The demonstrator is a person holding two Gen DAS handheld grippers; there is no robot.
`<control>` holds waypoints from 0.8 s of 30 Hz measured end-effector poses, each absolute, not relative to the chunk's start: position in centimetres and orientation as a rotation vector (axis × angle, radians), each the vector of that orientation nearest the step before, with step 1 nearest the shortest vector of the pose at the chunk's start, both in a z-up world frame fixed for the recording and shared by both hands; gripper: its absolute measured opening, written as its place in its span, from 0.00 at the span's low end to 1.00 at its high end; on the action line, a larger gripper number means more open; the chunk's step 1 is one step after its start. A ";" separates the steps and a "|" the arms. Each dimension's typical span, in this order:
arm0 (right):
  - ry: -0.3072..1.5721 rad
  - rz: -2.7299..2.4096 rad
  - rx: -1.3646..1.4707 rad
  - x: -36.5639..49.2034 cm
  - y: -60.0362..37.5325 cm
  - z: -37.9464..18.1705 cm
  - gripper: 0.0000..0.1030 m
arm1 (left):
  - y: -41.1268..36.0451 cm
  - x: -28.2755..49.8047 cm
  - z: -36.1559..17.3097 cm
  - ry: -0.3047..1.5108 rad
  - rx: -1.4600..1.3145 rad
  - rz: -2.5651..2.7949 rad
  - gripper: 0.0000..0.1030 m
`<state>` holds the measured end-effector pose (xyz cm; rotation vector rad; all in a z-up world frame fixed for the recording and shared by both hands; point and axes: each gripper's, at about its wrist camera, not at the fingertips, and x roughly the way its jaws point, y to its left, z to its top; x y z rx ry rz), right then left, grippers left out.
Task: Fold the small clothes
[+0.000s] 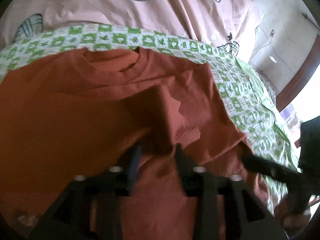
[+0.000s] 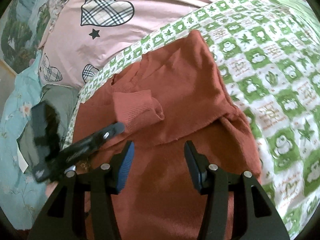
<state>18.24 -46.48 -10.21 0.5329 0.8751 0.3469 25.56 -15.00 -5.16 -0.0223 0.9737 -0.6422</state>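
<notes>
A rust-orange knitted sweater [image 1: 84,104] lies flat on a green-and-white checked cloth [image 1: 124,38], its collar [image 1: 132,66] toward the far side. One sleeve is folded across the chest, and its ribbed cuff [image 2: 138,108] rests below the collar. My left gripper [image 1: 158,153] hovers open just over the fabric with nothing pinched. In the right wrist view the left gripper [image 2: 115,129] comes in from the left with its tip at the cuff. My right gripper [image 2: 159,148] stands open above the sweater [image 2: 170,180], near the folded sleeve's lower edge. It enters the left wrist view as the right gripper [image 1: 258,163].
The checked cloth [image 2: 270,80] spreads wide to the right of the sweater. Beyond it lies a pink sheet [image 2: 140,20] printed with plaid hearts and stars. Teal floral fabric [image 2: 14,104] sits at the left. A wall and a dark wooden frame [image 1: 296,84] are at the far right.
</notes>
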 end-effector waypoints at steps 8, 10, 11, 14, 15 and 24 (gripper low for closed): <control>0.902 0.356 0.517 22.9 -45.0 -10.7 0.53 | -3.7 21.7 -4.1 0.912 0.008 -0.382 0.53; 0.933 0.346 0.522 24.5 -44.5 -11.6 0.54 | 0.5 21.7 -4.7 0.914 -0.002 -0.241 0.53; 0.945 0.349 0.524 25.1 -44.3 -11.9 0.55 | 2.0 21.8 -5.0 0.920 -0.015 -0.199 0.53; 0.970 0.364 0.520 26.7 -43.0 -12.9 0.61 | 6.2 22.7 -6.4 0.962 -0.049 -0.085 0.53; 0.968 0.366 0.509 27.0 -42.6 -13.0 0.61 | 7.1 23.1 -7.0 0.974 -0.051 -0.057 0.53; 0.759 0.395 0.553 24.0 -45.9 -7.8 0.02 | 6.1 25.9 -7.7 0.974 -0.051 -0.015 0.52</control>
